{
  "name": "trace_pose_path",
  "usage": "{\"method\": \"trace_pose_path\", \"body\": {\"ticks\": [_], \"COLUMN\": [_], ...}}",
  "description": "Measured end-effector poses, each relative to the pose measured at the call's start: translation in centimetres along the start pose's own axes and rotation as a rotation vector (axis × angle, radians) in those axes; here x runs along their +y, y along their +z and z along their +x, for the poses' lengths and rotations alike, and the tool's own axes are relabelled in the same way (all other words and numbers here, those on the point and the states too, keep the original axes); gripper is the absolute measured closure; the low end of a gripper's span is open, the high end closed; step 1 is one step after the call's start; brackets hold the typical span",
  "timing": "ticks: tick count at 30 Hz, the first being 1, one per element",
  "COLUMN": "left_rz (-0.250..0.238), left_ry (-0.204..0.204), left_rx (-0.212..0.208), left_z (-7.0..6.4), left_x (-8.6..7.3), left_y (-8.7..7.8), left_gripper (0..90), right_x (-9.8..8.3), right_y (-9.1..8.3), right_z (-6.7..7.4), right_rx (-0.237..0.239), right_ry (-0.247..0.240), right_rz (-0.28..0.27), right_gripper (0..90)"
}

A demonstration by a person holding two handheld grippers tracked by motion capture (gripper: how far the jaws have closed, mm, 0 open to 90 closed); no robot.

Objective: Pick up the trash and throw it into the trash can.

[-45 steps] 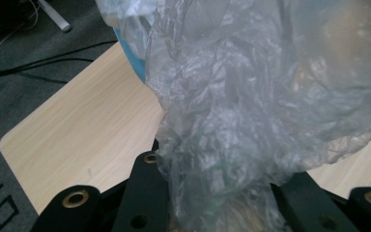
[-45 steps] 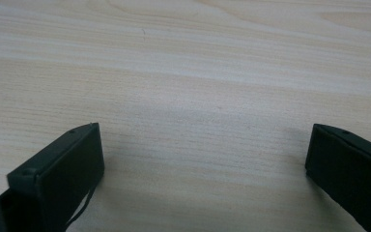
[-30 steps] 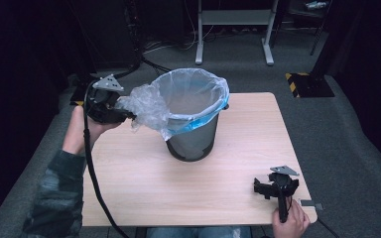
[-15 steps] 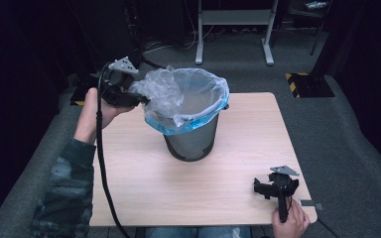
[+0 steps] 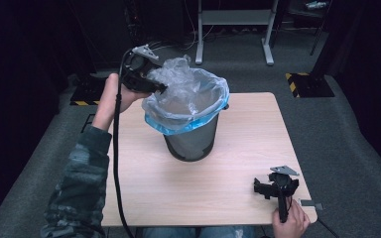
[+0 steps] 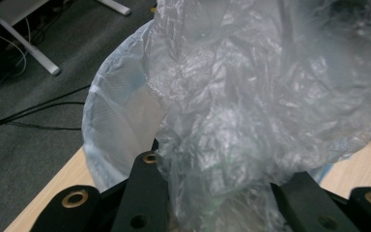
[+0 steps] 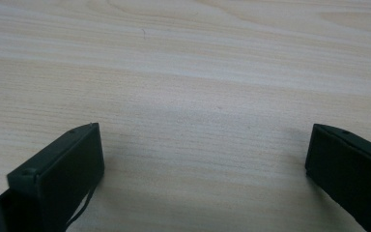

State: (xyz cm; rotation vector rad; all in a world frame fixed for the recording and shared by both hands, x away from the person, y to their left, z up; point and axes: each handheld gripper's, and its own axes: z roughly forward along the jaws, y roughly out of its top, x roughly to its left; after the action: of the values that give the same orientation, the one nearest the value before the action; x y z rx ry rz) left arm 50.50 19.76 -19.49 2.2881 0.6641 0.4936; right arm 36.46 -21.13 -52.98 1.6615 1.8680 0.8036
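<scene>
Worktop: pale wood-grain, square, carrying all items below.

Mesh bin: dark, round, upright, near worktop centre, slightly toward 11 o'clock. Lined with bin liner: clear plastic, blue-tinted at the folded band, draped over the rim. Band sitting evenly around the 3-to-7 o'clock arc; bunched and lifted clear of the rim at 10 to 11 o'clock.

Left tool: held above the bin's 10 o'clock edge. Jaws part-spread in the left gripper view, crumpled liner film gathered and pinched between them; clamped on the liner, by appearance.

Right tool: resting at worktop's 5 o'clock corner, well apart from the bin. Jaws wide apart, bare wood between them, nothing held.

Step in hand, judged: handling of the liner's rim at one side, either pulling it off the bin or seating it over the edge; direction not determinable from the layout alone.

Next move, judged: either drawing the gathered film upward and inward to free the remaining band, or stretching it outward and down over the rim. Steadying of the light bin likely needed, with the idle right tool brought across.
</scene>
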Motion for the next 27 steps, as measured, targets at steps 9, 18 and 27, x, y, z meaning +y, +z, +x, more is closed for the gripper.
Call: {"method": "trace_pose_path", "body": {"ticks": [9, 18, 27], "left_rz": [0.052, 0.195, 0.184], "left_ry": [-0.016, -0.076, -0.11], "left_rx": [-0.038, -0.017, 0.021], "left_z": [0.7, 1.5, 1.9], "left_x": [1.7, 1.3, 0.9], "left_y": [4.7, 9.6, 8.4], "left_gripper": [72.9, 37.0, 14.7], "right_x": [0.0, 0.0, 0.0], "right_y": [0.0, 0.0, 0.0], "right_z": [0.0, 0.0, 0.0], "right_rx": [-0.001, 0.0, 0.0], "right_ry": [-0.001, 0.001, -0.002], "right_rz": [-0.001, 0.0, -0.001], "right_gripper": [0.0, 0.0, 0.0]}}
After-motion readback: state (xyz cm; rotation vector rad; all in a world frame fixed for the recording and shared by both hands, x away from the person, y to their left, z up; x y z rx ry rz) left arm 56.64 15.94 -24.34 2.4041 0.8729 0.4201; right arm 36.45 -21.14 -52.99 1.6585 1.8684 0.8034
